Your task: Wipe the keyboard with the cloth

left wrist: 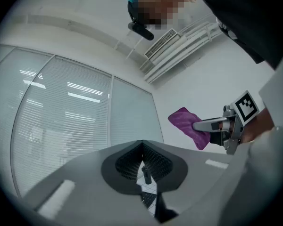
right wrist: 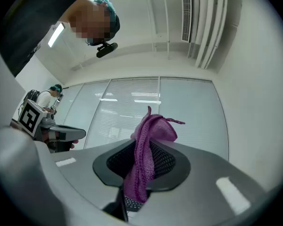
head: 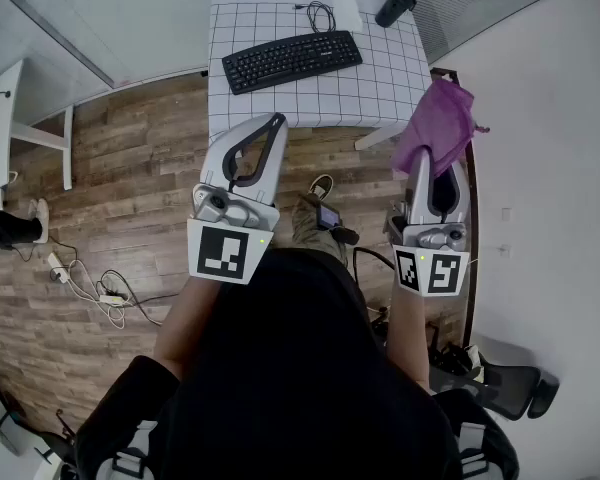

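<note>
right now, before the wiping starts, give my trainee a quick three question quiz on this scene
1. True or false: the purple knitted cloth lies on the black computer keyboard.
2. Which tongs grip the cloth? A) left tongs B) right tongs C) both
3. What do the left tongs hold?

Key: 1. False: the cloth is held up, off the keyboard. 2. B. 3. Nothing: they are shut and empty.
</note>
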Motion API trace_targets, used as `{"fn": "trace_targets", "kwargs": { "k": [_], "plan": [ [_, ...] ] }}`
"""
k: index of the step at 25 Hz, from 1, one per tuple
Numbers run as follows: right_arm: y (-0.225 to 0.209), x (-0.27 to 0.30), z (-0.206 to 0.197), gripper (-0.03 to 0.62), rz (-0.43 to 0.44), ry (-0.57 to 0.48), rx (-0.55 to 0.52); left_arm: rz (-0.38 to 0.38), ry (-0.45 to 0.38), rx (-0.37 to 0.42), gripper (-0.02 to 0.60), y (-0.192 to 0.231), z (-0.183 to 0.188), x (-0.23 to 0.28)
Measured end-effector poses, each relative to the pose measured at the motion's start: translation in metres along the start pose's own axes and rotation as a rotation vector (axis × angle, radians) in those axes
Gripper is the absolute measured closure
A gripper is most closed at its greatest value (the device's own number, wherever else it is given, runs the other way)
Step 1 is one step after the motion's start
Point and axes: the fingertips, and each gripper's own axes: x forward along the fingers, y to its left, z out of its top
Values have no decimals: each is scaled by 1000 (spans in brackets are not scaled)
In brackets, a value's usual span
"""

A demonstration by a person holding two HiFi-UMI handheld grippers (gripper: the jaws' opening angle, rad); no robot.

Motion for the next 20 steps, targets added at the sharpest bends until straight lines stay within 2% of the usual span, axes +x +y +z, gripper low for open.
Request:
{"fn": "trace_targets", "kwargs": {
  "k": [3,10,20],
  "plan": [
    [-1,3,-3,500,6,6,18,9,-10,10,581,2,1,1],
    [-9,10,-16,491,-15,20,51,21,37,20,581,4,-20,6],
    [-31,32,-43,490,-12,76,53,13,124,-29,581,0,-52,39]
  ]
}}
